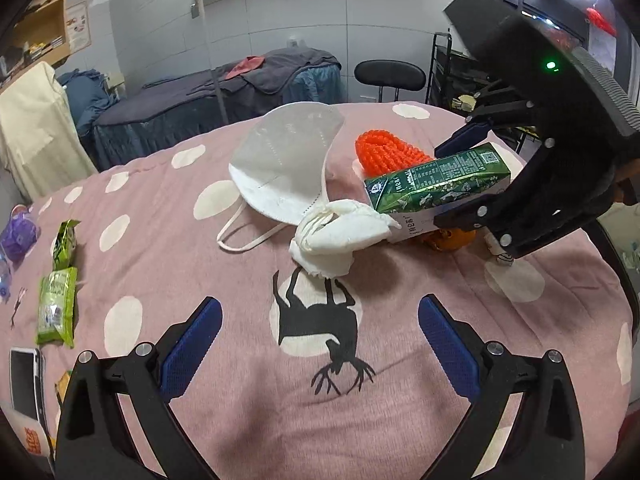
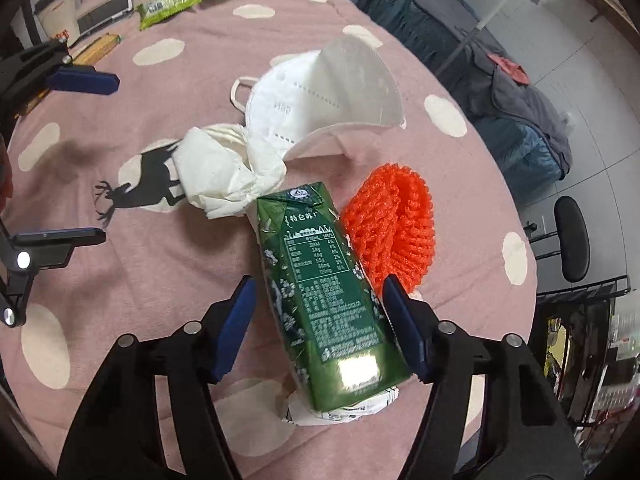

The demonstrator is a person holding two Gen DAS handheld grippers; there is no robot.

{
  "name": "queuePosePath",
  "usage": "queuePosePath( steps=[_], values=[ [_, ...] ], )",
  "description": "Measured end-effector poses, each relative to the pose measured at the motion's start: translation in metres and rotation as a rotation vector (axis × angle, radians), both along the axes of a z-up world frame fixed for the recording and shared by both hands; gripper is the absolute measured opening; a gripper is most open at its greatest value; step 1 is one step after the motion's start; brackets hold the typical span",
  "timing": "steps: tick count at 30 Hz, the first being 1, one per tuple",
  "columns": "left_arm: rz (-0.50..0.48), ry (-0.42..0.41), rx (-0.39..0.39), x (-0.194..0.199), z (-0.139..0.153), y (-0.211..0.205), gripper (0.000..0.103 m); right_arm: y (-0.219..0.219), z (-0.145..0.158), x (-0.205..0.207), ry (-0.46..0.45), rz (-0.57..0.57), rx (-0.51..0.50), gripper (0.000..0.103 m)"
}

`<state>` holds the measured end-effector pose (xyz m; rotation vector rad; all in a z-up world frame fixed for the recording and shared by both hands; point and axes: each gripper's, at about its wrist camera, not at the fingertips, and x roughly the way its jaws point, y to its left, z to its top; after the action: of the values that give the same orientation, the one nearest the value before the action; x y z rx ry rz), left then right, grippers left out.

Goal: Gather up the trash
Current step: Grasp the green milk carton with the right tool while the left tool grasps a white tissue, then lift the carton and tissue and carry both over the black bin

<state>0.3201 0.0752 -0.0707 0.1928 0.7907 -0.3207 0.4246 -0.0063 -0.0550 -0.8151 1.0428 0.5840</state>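
Pink bedspread point(image 1: 168, 264) with white dots and a black deer print, bed pushed up in a tiled room with a dark massage-style couch point(image 1: 224, 96) behind it. Trash is heaped mid-bed: a green drink carton point(image 2: 320, 284), a crumpled white tissue point(image 2: 224, 172) touching its top end, a white face mask point(image 2: 328, 96) just behind, and an orange foam fruit net point(image 2: 394, 228) right beside the carton. The right gripper point(image 2: 320, 324) has the carton between its blue pads; one pad looks against the carton's side, the other shows a gap, so it isn't clamped. The left gripper point(image 1: 320, 344) hovers over the deer print, jaws wide apart, nothing in them. Green snack packets point(image 1: 58, 308) and a phone point(image 1: 26, 384) sit well off to the side.
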Motion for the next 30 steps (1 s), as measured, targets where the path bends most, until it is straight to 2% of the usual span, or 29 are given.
queuePosePath(
  steps=[5, 7, 10, 13, 15, 16, 17, 18, 21, 30],
  values=[
    [-0.058, -0.013, 0.041, 0.014, 0.001, -0.013, 0.095, 0.002, -0.019, 0.012, 0.117, -0.009, 0.003, 0.050],
    [-0.077, -0.023, 0.066, 0.019, 0.000, -0.020, 0.090, 0.001, -0.022, 0.011, 0.124, -0.014, 0.009, 0.050],
    [-0.094, -0.017, 0.114, 0.030, -0.006, -0.029, 0.078, -0.005, -0.017, 0.009, 0.129, -0.030, 0.073, 0.049],
    [-0.094, -0.004, 0.118, 0.039, -0.012, -0.032, 0.061, -0.019, -0.005, 0.003, 0.113, -0.066, 0.132, 0.049],
    [-0.094, 0.008, 0.117, 0.043, -0.016, -0.035, 0.039, -0.025, 0.003, -0.004, 0.090, -0.071, 0.163, 0.049],
    [-0.087, 0.011, 0.120, 0.044, -0.019, -0.036, 0.032, -0.029, 0.007, -0.008, 0.079, -0.075, 0.174, 0.049],
    [-0.074, 0.010, 0.110, 0.044, -0.019, -0.035, 0.018, -0.031, 0.011, -0.012, 0.067, -0.080, 0.190, 0.049],
    [-0.059, 0.008, 0.086, 0.043, -0.018, -0.032, 0.014, -0.035, 0.016, -0.016, 0.057, -0.087, 0.215, 0.049],
    [-0.019, -0.004, -0.015, 0.033, -0.009, -0.021, 0.010, -0.048, 0.029, -0.027, 0.035, -0.115, 0.297, 0.049],
    [0.034, -0.088, -0.132, -0.013, 0.021, -0.011, 0.009, -0.080, 0.035, -0.073, -0.016, -0.220, 0.520, 0.049]
  ],
)
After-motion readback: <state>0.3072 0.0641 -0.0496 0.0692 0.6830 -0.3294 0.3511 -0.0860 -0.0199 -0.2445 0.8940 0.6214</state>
